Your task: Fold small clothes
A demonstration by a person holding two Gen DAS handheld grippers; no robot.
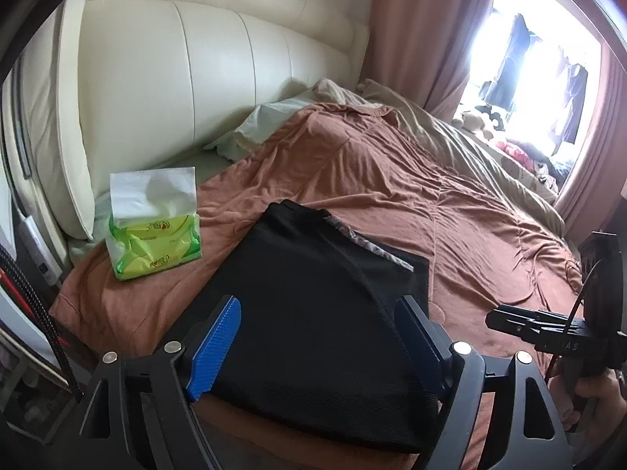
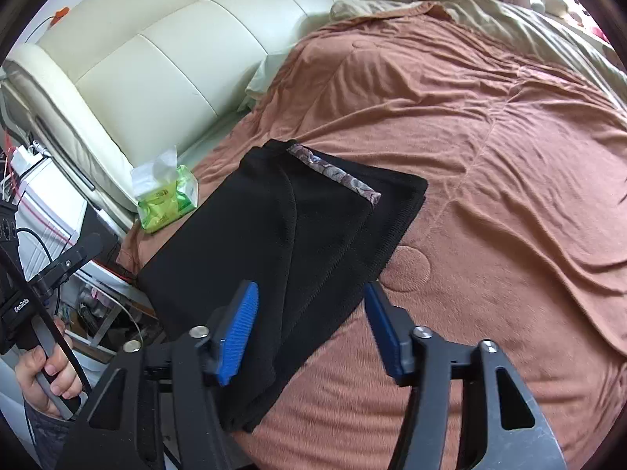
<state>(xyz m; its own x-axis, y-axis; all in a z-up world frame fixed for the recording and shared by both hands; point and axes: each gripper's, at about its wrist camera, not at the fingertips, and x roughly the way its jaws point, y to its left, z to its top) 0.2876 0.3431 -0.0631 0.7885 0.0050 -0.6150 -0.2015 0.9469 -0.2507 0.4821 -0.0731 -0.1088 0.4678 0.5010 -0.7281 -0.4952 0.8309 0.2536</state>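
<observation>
Two wide, empty claws over the folded black garment (image 2: 274,243); only the left view shows the window (image 1: 529,78).

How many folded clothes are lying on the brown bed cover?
1. A black folded garment with a patterned trim lies on the brown bed cover, near the green tissue pack. Other clothes may be hidden outside these views.

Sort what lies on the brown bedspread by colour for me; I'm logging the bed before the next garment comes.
Black: 1, the folded garment, with a patterned trim strip
Green and white: 1, the tissue pack
Pale green: 1, the pillow by the headboard
Total: 3
</observation>
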